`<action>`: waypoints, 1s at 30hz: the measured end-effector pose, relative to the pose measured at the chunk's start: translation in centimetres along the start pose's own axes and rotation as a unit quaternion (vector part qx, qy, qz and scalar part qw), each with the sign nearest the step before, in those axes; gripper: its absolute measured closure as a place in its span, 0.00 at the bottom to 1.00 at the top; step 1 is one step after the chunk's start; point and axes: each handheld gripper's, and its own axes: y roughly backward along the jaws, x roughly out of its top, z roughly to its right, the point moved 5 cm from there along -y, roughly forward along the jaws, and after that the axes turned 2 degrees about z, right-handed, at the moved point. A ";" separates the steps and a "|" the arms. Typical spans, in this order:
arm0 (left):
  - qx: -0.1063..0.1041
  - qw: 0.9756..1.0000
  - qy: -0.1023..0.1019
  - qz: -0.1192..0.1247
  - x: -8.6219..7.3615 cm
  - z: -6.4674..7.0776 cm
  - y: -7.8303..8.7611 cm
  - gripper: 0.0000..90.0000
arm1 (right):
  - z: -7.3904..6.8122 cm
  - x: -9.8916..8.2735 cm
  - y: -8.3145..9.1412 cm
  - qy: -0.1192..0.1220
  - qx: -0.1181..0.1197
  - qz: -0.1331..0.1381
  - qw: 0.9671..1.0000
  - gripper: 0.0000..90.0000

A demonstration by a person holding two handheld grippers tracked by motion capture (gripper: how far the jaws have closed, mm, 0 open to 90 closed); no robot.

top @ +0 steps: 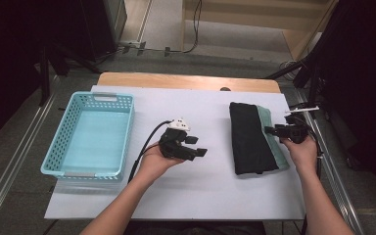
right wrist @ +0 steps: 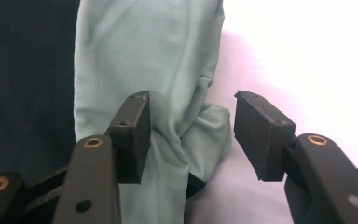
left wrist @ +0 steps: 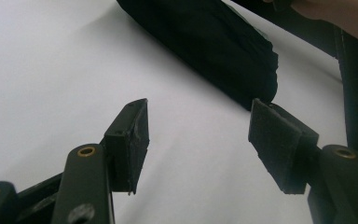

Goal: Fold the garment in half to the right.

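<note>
A folded black cloth (top: 249, 139) lies on the right side of the white table cover (top: 200, 191), with a mint green cloth (top: 269, 122) folded under its right edge. My right gripper (top: 270, 130) is at that right edge and points left. In the right gripper view it (right wrist: 191, 135) stands open, and a bunched fold of the green cloth (right wrist: 140, 51) sits between the jaws, with the right pad clear of it. My left gripper (top: 196, 146) is held at the table's middle, open and with nothing in it. In its own view it (left wrist: 200, 140) faces the near end of the black cloth (left wrist: 205, 42).
A light blue plastic basket (top: 127, 132) with nothing in it stands at the table's left. A cable trails from the left gripper toward the front. Dark stands and tripod legs flank the table on both sides.
</note>
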 end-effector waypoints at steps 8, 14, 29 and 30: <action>0.001 1.000 -0.001 0.004 0.1 -0.1 0.2 0.43 | -0.8 0.7 1.2 0.022 0.008 0.018 1.000 0.48; 0.003 1.000 -0.002 0.005 0.2 -0.2 0.2 0.43 | -1.2 0.8 2.0 0.029 0.015 0.025 0.999 0.48; 0.010 1.000 0.010 0.004 0.3 -0.6 0.4 0.43 | -2.3 -1.4 4.7 0.044 0.046 0.024 0.998 0.41; 0.009 1.000 0.010 0.004 0.3 -0.6 0.4 0.43 | -2.4 -1.5 4.7 0.043 0.049 0.023 0.998 0.41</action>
